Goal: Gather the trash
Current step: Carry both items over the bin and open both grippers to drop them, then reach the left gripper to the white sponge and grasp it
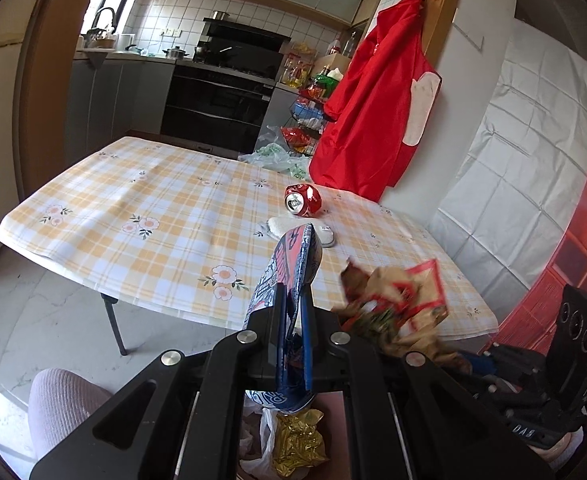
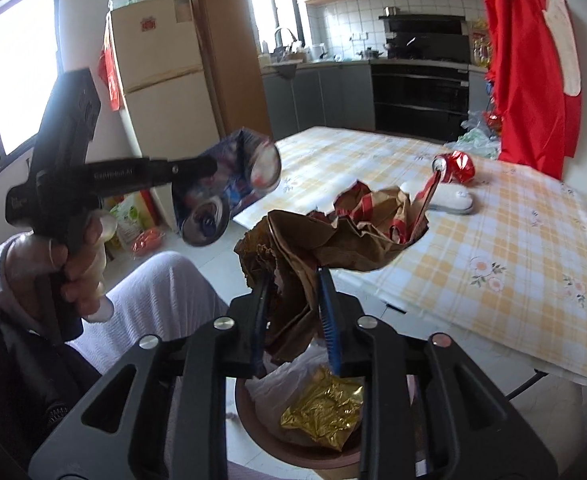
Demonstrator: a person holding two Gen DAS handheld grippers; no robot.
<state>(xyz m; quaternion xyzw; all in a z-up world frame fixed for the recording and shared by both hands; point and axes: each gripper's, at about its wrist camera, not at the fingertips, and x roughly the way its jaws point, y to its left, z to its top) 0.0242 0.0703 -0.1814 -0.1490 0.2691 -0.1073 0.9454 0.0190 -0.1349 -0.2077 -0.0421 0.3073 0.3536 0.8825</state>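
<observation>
My left gripper (image 1: 293, 300) is shut on a crushed blue can (image 1: 289, 272), held above the bin; it also shows in the right wrist view (image 2: 229, 184). My right gripper (image 2: 293, 280) is shut on a crumpled brown and red paper bag (image 2: 333, 228), seen from the left wrist view too (image 1: 393, 300). Below both grippers is a brown trash bin (image 2: 293, 444) lined with a white plastic bag, holding a crumpled gold wrapper (image 2: 325, 412). A crushed red can (image 1: 302, 199) and a white object (image 1: 325, 234) lie on the checked table (image 1: 133, 208).
A red apron (image 1: 377, 108) hangs at the table's far right corner. Plastic bags and a rack of snacks (image 1: 297, 128) stand on the floor behind the table. My knee in pale trousers (image 2: 161, 292) is left of the bin. A fridge (image 2: 157, 80) stands at left.
</observation>
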